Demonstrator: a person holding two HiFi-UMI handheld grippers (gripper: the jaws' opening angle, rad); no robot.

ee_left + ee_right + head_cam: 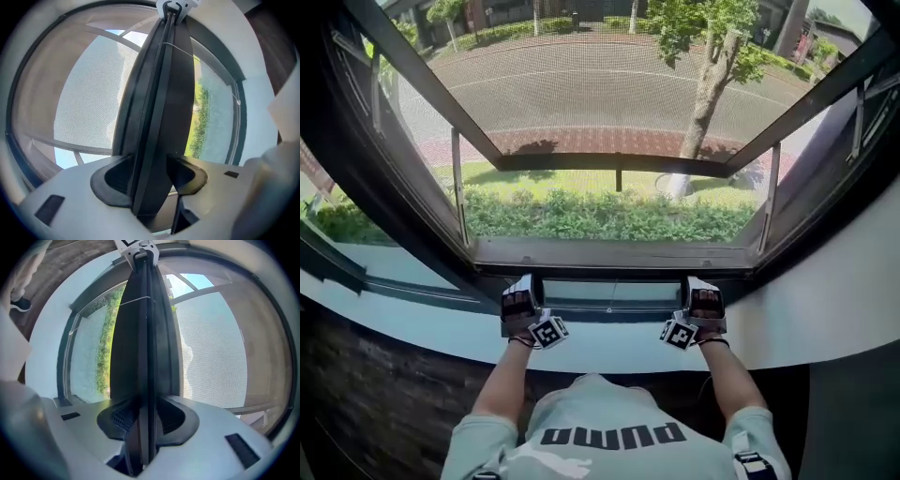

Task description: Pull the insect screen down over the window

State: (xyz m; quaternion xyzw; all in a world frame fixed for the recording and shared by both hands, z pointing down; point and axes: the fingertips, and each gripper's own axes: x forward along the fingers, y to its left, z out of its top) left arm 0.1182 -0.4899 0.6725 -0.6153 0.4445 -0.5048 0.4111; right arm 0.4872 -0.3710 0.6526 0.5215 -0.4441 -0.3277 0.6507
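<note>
The left tool [522, 300] is clamped on the insect screen's bottom bar [609, 310], which sits low at the near sill. Mesh [600, 94] spans the window. The right tool [704, 300] pinches the same bar. The pull looks nearly finished, with only seating and release left.

Hard daylight comes from outside — the far lawn [581, 185] glares, the near wall [384, 394] sits in shadow. Both gripper views bulge at their dark rims; the screen bar [161, 117] is a backlit silhouette, soft up close.
</note>
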